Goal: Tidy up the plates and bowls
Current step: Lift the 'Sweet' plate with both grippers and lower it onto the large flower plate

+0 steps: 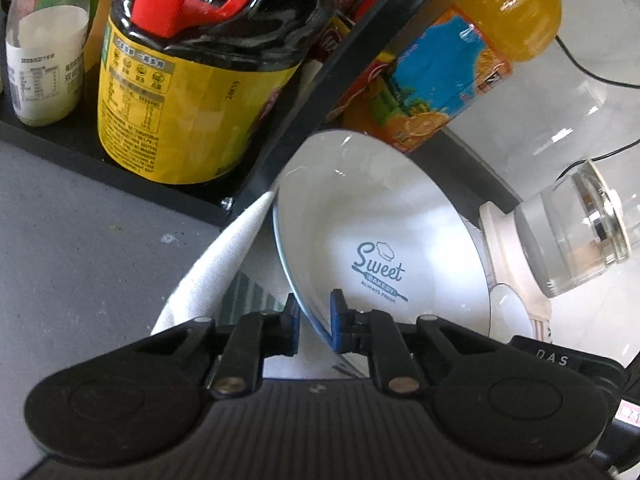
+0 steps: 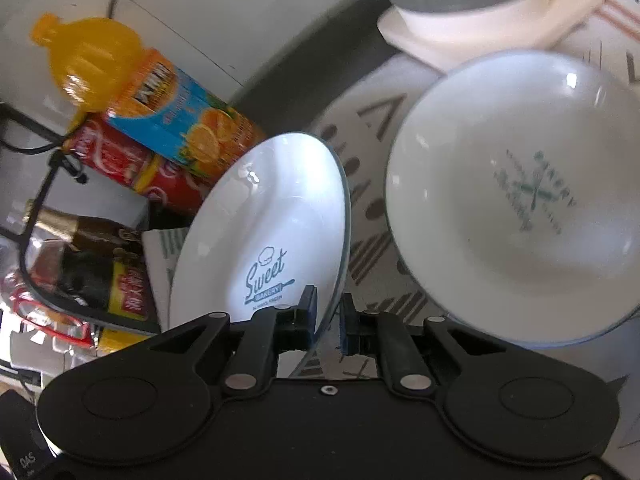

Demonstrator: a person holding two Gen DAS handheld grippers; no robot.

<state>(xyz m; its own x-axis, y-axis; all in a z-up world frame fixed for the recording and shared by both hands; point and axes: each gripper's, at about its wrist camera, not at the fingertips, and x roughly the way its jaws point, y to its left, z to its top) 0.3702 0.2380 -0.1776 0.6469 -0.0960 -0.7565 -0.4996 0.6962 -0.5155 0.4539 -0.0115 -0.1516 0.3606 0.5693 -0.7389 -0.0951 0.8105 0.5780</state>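
Plate, tilted at frame centre, sits gripped at its rim by left claw and right claw; uneven pull could slip it onto the bowl

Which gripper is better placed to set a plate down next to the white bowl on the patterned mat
The right gripper. Its "Sweet Bakery" plate, rim between its fingers, hangs beside the white bowl over the patterned mat. The left gripper holds its plate by the black rack.
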